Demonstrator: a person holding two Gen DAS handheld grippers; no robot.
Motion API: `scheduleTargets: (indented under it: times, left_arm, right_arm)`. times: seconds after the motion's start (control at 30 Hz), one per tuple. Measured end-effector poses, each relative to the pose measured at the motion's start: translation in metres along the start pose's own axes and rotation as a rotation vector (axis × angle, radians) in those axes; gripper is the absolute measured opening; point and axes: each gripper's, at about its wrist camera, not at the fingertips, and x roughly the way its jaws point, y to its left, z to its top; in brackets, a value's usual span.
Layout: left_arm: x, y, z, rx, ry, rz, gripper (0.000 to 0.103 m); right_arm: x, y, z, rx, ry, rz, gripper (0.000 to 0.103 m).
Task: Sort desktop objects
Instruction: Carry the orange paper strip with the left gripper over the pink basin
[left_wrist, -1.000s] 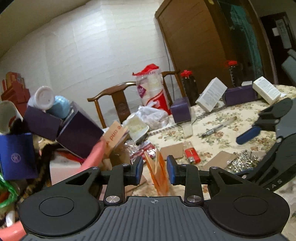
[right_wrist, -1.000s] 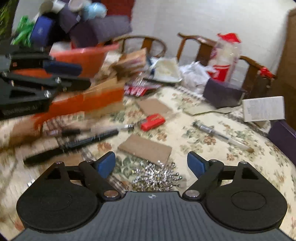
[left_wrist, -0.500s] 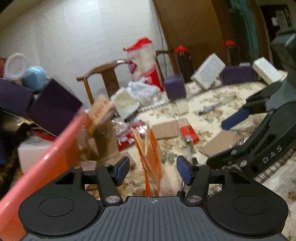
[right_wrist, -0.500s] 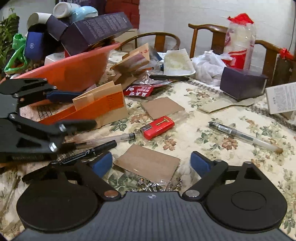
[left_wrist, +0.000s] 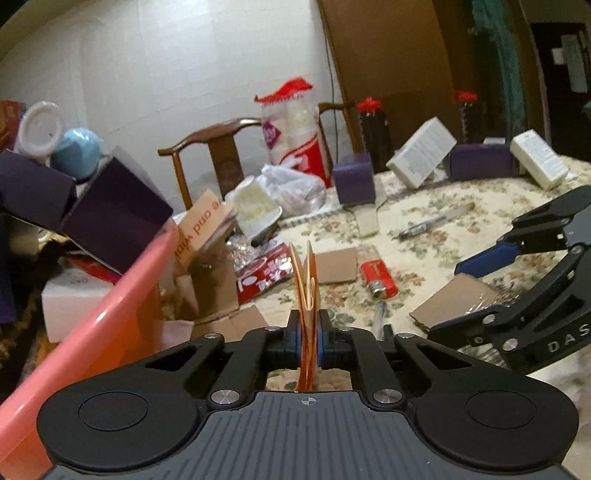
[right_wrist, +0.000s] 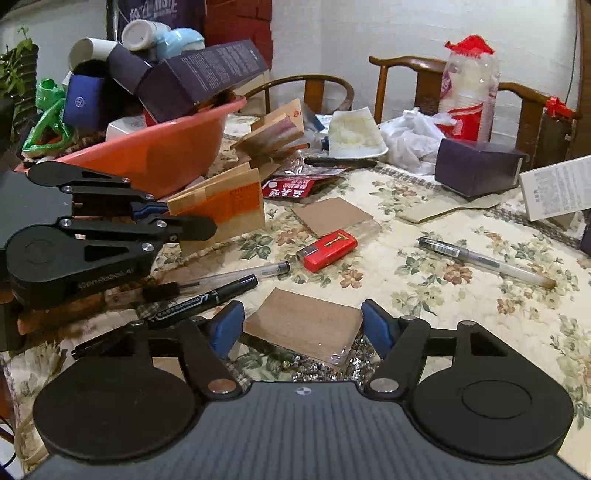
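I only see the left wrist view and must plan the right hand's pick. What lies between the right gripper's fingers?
Observer: A flat piece of brown cardboard lies between the right gripper's closing jaws. The pads are not on it.
Operator: Could anything nearby get caught?
Observer: A black marker lies right beside its left finger.
Operator: How is my orange card held?
Observer: The left gripper is shut on one end of the orange card. Its broad face is tan with an orange band.
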Motion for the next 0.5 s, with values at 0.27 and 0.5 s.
scheduleTargets:
  times: [0.27,0.5]
  left_arm:
    - [-0.03,0.002,0.009,0.006,-0.064,0.025,0.003]
    - [-0.068,0.013,0.014,-0.004,-0.117,0.078,0.003]
  right_arm:
    - [-0.018,0.003,0.01,0.014,-0.057,-0.008,0.074]
    - [-0.032,0.019,0.029,0.004,-0.115,0.019,0.074]
